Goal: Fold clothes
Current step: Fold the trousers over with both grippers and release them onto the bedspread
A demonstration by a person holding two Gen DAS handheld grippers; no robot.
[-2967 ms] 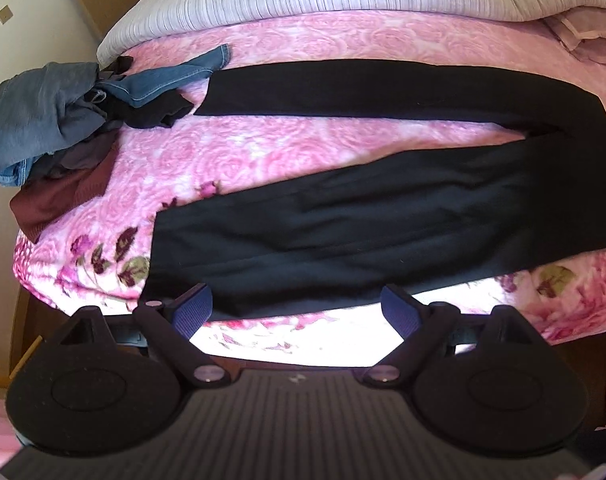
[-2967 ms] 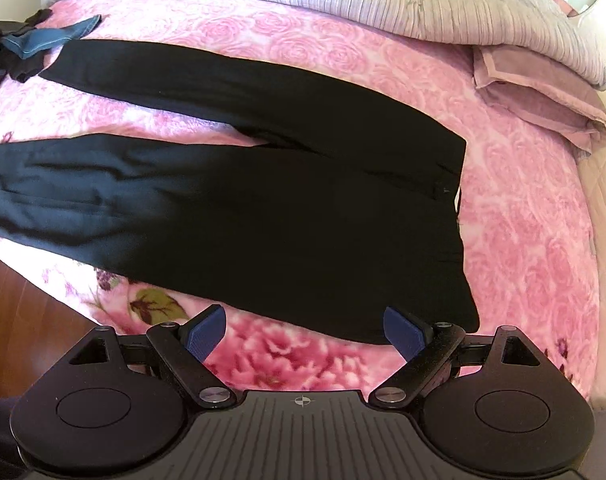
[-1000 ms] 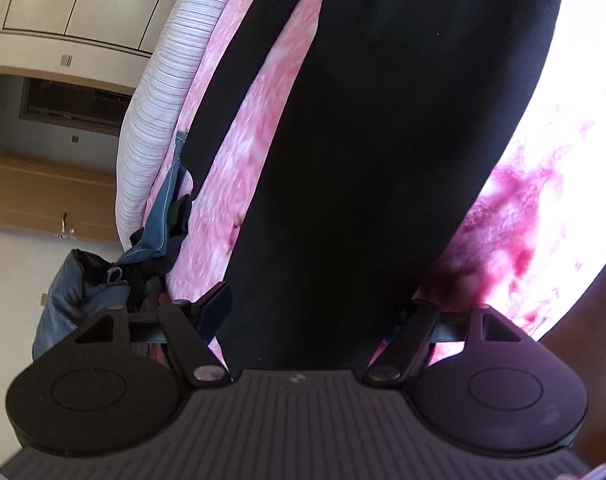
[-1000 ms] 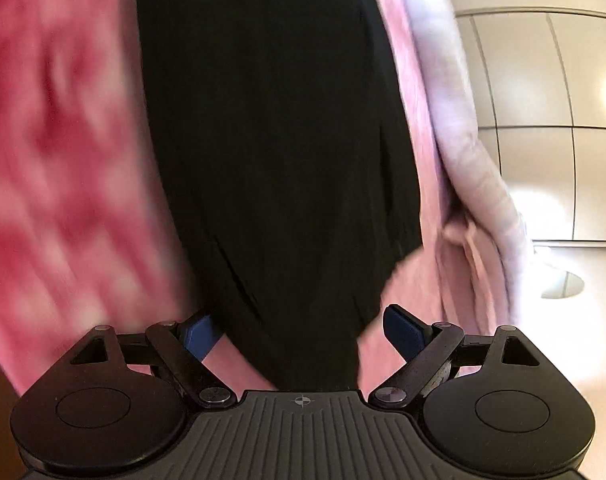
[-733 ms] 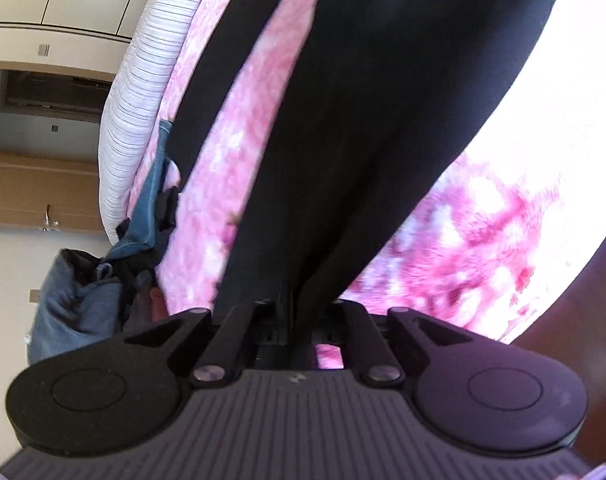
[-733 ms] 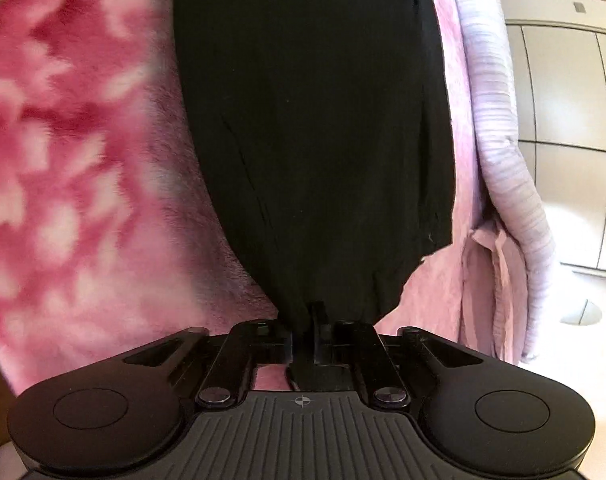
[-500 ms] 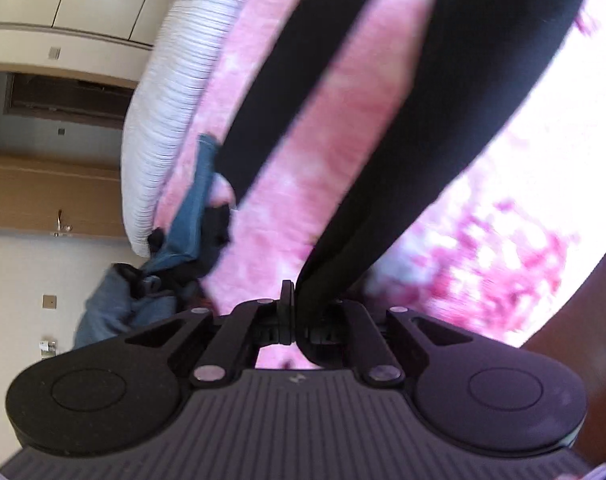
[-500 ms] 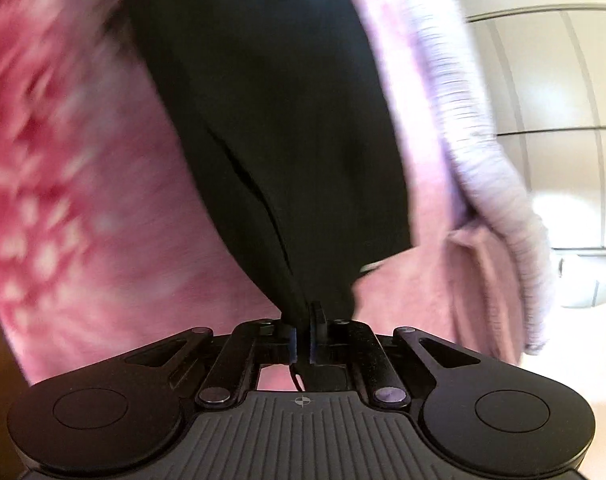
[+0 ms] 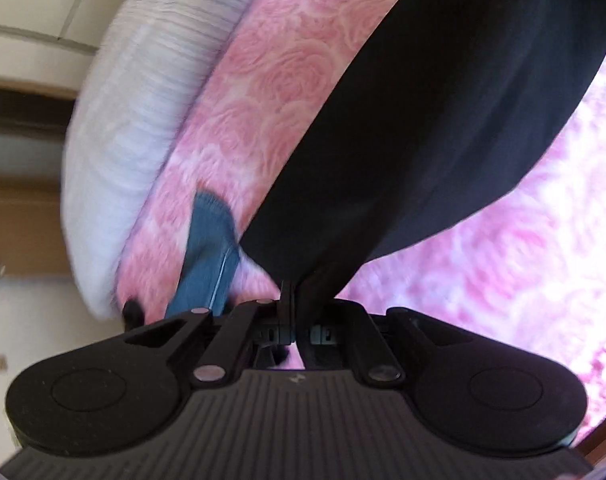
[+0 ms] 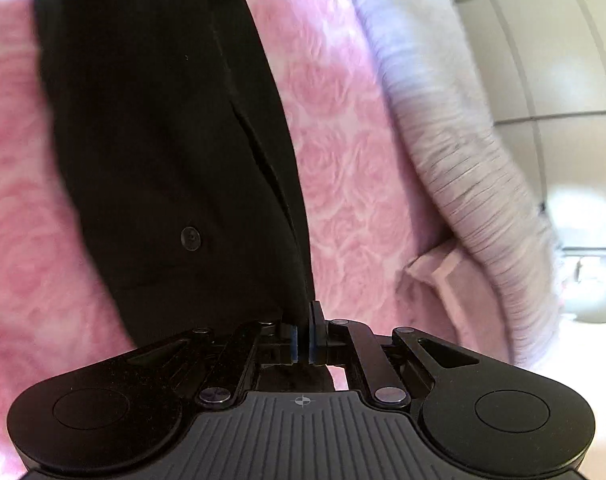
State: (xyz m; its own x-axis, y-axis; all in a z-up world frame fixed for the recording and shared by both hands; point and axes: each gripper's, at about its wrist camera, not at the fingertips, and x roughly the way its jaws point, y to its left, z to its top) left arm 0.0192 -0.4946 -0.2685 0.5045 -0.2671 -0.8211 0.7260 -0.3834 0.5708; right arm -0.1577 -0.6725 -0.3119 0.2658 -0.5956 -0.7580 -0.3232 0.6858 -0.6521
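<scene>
Both our grippers, left gripper [image 9: 289,300] and right gripper [image 10: 303,320], have just clamped the black trousers [image 9: 443,120] and raised them. Ahead lies the pink floral bedspread [image 9: 287,68]; the lengthwise fold has begun.

Bed [image 9: 287,68] with pink rose-pattern cover; pale striped quilt [image 9: 143,92] rolled along its far edge. Cream panelled cupboards [image 10: 551,92] behind. Wooden fitting [image 9: 19,232], cream wall [image 9: 35,312]. Bright daylight.

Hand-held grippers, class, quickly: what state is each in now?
Left hand-held gripper: closed on the black trousers.
Right hand-held gripper: closed on the black trousers.
</scene>
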